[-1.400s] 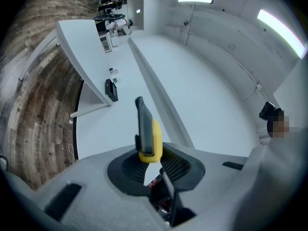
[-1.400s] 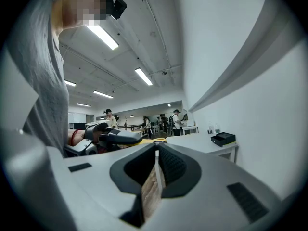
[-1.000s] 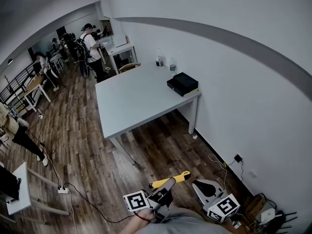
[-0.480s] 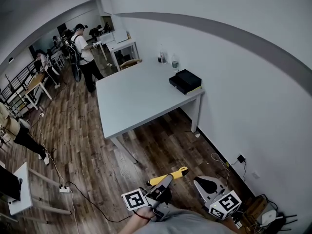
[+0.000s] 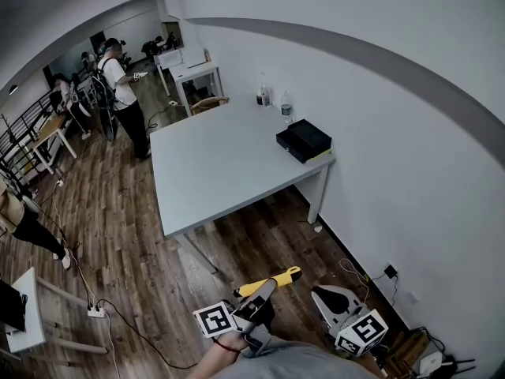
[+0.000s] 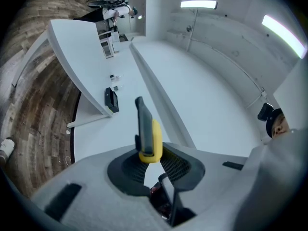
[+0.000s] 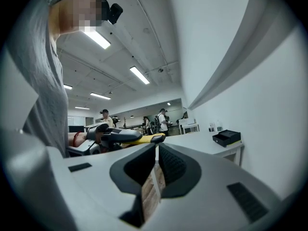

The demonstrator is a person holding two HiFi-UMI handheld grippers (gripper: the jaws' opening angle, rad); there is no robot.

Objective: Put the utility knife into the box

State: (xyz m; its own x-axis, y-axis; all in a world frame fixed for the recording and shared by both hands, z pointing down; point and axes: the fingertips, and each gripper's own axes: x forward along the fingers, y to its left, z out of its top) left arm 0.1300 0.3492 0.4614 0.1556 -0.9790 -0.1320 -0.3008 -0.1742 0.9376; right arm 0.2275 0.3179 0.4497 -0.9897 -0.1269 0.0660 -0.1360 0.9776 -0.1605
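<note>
The left gripper (image 6: 150,151) pinches the utility knife (image 6: 146,128) by its yellow plastic body, its slim dark strip jutting past the jaws, well short of the smooth white table (image 5: 213,168). The right gripper (image 7: 156,151) has its ribbed jaws pressed together on nothing. The flat black rectangular box (image 5: 304,140) sits on the table's corner nearest the wall.

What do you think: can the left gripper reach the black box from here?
Probably not yet. The left gripper, shut on the knife, hangs over the floor, apart from the table that bears the box. Nothing blocks the way.

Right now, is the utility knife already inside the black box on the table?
No, the utility knife is clamped in the left gripper, away from the box on the table.
</note>
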